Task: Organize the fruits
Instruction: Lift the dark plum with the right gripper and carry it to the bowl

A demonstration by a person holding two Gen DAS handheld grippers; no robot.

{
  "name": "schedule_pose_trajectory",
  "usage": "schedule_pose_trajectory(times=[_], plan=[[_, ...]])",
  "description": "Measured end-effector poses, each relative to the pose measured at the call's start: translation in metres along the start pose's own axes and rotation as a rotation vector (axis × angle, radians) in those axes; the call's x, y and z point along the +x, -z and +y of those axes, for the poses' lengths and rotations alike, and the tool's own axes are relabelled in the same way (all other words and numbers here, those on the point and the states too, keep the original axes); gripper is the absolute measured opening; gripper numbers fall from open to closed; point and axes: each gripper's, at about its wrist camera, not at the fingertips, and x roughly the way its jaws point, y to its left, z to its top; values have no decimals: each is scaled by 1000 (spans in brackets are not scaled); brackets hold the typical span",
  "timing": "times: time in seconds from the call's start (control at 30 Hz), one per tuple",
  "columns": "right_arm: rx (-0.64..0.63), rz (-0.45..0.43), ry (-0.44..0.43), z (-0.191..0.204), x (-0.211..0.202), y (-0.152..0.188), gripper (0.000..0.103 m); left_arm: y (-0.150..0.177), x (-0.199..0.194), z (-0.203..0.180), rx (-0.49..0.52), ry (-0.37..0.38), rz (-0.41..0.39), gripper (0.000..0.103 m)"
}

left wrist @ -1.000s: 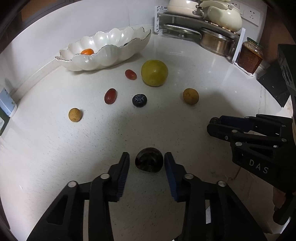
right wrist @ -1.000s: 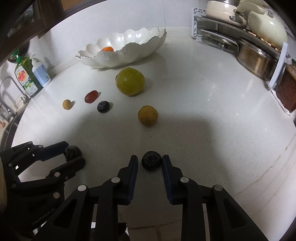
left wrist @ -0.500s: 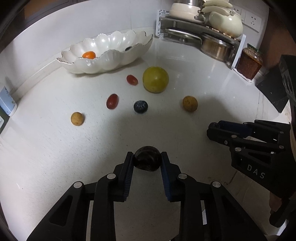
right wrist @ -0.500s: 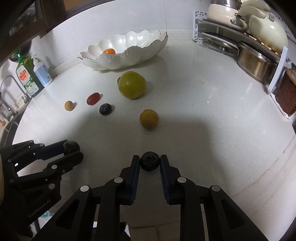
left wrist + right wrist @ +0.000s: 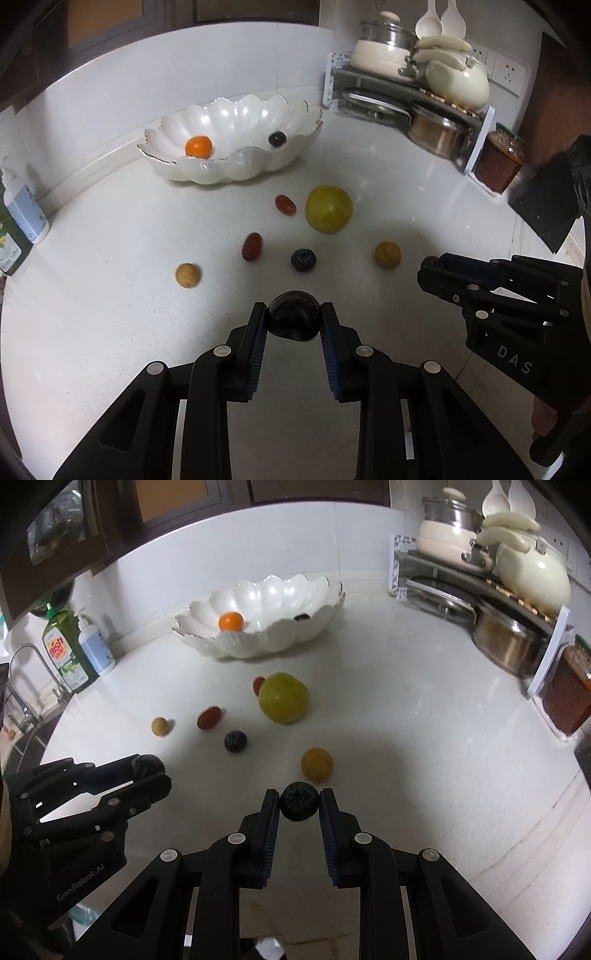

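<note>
My left gripper (image 5: pixel 294 320) is shut on a dark glossy plum (image 5: pixel 294 318), held just above the white counter. My right gripper (image 5: pixel 299 802) is shut on a blueberry (image 5: pixel 299 800), also off the surface. In the left wrist view the right gripper (image 5: pixel 430 266) shows at the right; in the right wrist view the left gripper (image 5: pixel 149 770) shows at the left with the plum (image 5: pixel 147 766). A white scalloped bowl (image 5: pixel 236 166) at the back holds an orange fruit (image 5: pixel 198 146) and a dark fruit (image 5: pixel 277 138). Loose on the counter: a green-yellow fruit (image 5: pixel 328 209), two red fruits (image 5: pixel 285 204) (image 5: pixel 252 246), another blueberry (image 5: pixel 303 260), two tan fruits (image 5: pixel 188 275) (image 5: pixel 387 254).
A rack (image 5: pixel 406 96) with pots and a cream kettle stands at the back right, a jar (image 5: pixel 498 162) beside it. Soap bottles (image 5: pixel 77 650) and a tap (image 5: pixel 22 672) stand at the left by a sink. The counter edge runs along the right.
Both grippers closed on their fruits, the left on the plum and the right on the blueberry, then rose off the counter. More of the bowl's inside shows now.
</note>
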Motion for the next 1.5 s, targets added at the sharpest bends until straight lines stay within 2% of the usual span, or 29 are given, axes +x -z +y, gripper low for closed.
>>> schedule_pose_trajectory(times=[0.6, 1.0, 1.5], plan=[[-17, -140, -23, 37, -29, -32, 24, -21, -44, 35, -26, -17, -140, 29], [-19, -245, -15, 55, -39, -64, 24, -39, -59, 60, -64, -27, -208, 29], [-11, -296, 2, 69, -32, -100, 24, -71, -62, 89, -83, -76, -279, 29]])
